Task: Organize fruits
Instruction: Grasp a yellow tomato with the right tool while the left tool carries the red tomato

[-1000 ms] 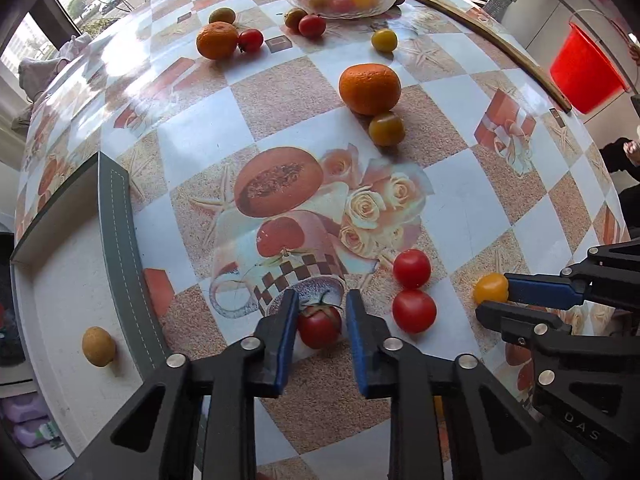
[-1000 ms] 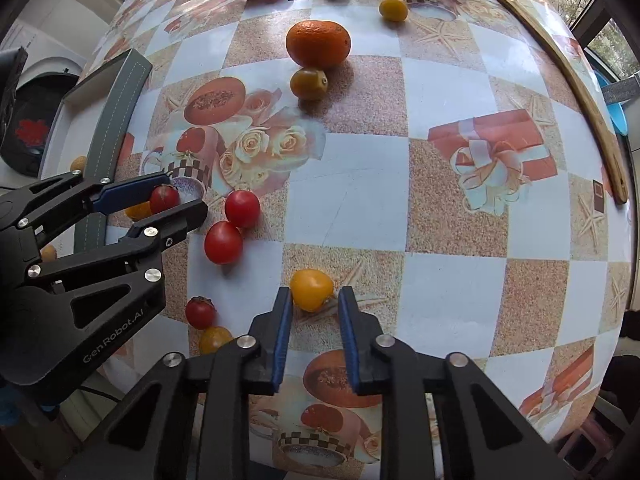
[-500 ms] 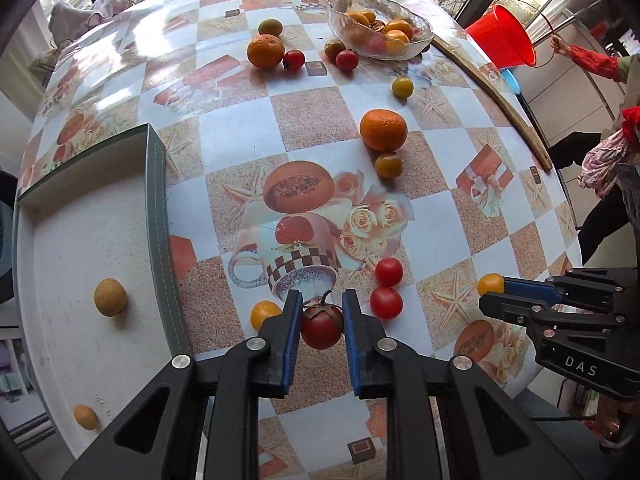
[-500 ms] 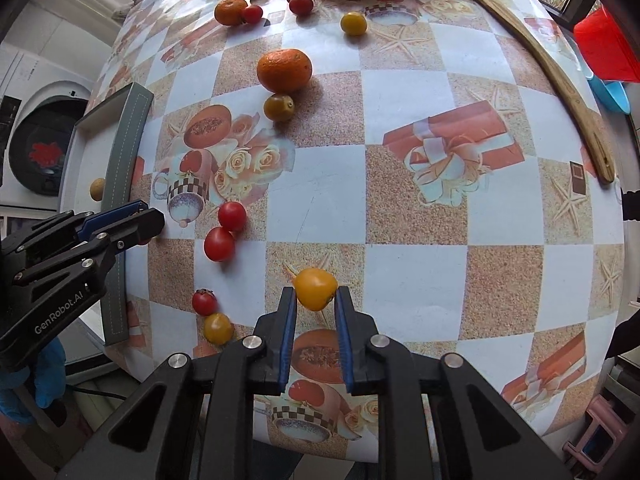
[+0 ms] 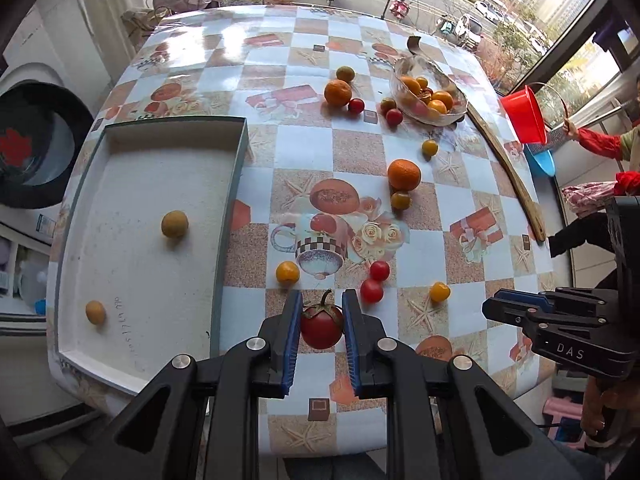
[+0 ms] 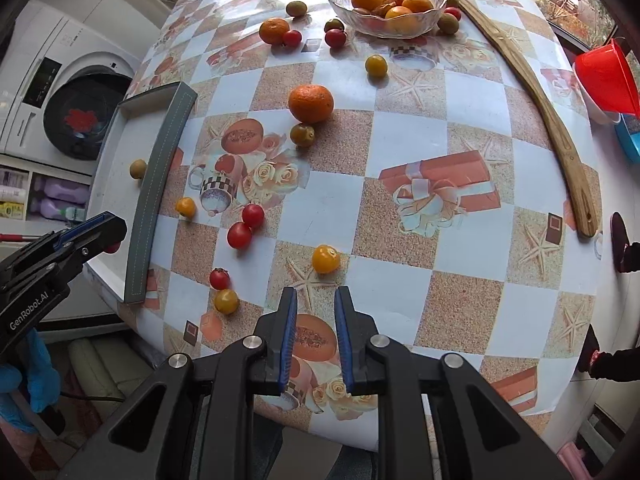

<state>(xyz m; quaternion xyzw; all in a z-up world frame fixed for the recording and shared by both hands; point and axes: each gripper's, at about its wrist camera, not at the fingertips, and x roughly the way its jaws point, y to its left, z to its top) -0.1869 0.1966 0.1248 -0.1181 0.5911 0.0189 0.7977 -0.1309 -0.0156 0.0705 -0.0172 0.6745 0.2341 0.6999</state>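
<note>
While left gripper (image 5: 321, 330) clamps a red tomato (image 5: 322, 326) and right gripper (image 6: 316, 330) sits closed empty, most fruit remains scattered across the table (image 5: 304, 148).

One glass bowl (image 6: 339, 0) — one tray (image 5: 236, 184), two brown fruits (image 5: 174, 224) (image 5: 95, 312) inside — two loose tangerines (image 5: 404, 175) (image 5: 338, 93).

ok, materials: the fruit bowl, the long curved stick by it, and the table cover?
Fruit bowl: clear glass or clear plastic, scalloped rim; fruit shows through the wall.
Curved stick: wood, matte tan with visible grain and a small hole near one end.
Table cover: looks like printed vinyl or oilcloth, smooth with a slight gloss; window glare shows on its far end.
</note>
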